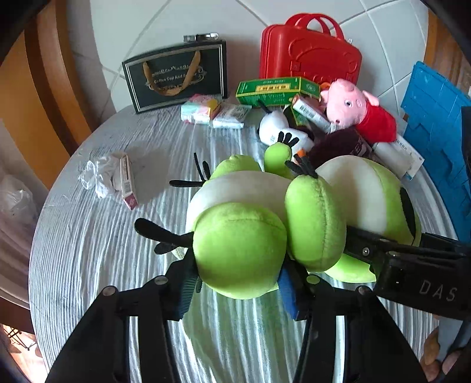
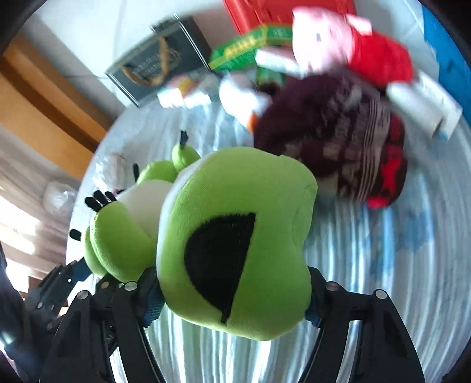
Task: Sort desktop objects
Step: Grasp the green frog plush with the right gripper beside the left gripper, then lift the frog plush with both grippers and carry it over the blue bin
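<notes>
A round table (image 1: 88, 250) in pale ribbed cloth stands on white floor tiles (image 1: 164, 26) beside wooden furniture (image 1: 32, 97)

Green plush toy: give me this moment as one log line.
object: green plush toy | left gripper: shut on its foot | right gripper: shut on its head | state: held over table

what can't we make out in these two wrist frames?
- Left wrist: the table under the green plush toy is hidden by the toy and left claw.
- Left wrist: right claw tips are buried behind the plush.
- Left wrist: print on the green box is too small to read.
- Right wrist: pig plush, dark knit hat and black gift bag are motion-blurred; the red case is cut by the top edge.
</notes>
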`<state>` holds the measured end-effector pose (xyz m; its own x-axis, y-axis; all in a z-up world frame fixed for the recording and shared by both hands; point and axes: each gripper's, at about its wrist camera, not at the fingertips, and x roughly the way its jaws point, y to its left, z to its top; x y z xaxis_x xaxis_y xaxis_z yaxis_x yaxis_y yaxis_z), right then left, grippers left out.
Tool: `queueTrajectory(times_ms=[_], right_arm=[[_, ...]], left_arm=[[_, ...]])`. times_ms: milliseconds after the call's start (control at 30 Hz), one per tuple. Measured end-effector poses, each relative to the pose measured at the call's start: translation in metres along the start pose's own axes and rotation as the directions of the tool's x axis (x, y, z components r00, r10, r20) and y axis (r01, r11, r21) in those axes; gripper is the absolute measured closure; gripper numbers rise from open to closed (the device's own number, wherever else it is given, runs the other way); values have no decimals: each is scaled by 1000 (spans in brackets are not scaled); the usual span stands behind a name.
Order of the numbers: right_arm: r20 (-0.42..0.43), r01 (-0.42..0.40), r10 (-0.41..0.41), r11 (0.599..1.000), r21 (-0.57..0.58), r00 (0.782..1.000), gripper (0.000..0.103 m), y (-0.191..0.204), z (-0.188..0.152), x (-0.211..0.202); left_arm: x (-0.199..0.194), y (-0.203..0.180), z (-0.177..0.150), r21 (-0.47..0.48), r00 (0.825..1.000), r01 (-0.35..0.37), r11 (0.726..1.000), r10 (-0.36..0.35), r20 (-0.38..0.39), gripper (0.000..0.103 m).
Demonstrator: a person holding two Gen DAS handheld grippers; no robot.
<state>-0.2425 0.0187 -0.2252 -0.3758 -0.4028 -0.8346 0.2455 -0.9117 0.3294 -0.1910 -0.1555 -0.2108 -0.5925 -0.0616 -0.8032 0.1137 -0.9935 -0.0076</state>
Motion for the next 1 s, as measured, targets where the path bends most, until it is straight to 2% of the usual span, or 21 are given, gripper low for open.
queueTrajectory(times_ms=[167, 333, 667, 867, 1000], right_arm=[[149, -13, 18, 999, -38, 989, 30, 8, 16, -54], [277, 2, 12, 999, -50, 961, 30, 12, 28, -107], [441, 64, -44, 997, -31, 896, 30, -9, 29, -199], [521, 71, -51, 997, -18, 852, 30, -38, 19, -254], [568, 72, -52, 997, -14, 821, 30, -67, 11, -294]], left_arm=[[-50, -11, 28, 13, 990, 16, 1000, -18, 141, 55], [-95, -33, 49, 57, 963, 29, 998, -43, 266, 55], [-156, -93, 67, 142, 904, 85, 986, -136, 406, 55], [-190, -139, 70, 183, 866, 104, 978, -179, 467, 55], [-217, -183, 70, 212, 834, 116, 970, -211, 511, 55]])
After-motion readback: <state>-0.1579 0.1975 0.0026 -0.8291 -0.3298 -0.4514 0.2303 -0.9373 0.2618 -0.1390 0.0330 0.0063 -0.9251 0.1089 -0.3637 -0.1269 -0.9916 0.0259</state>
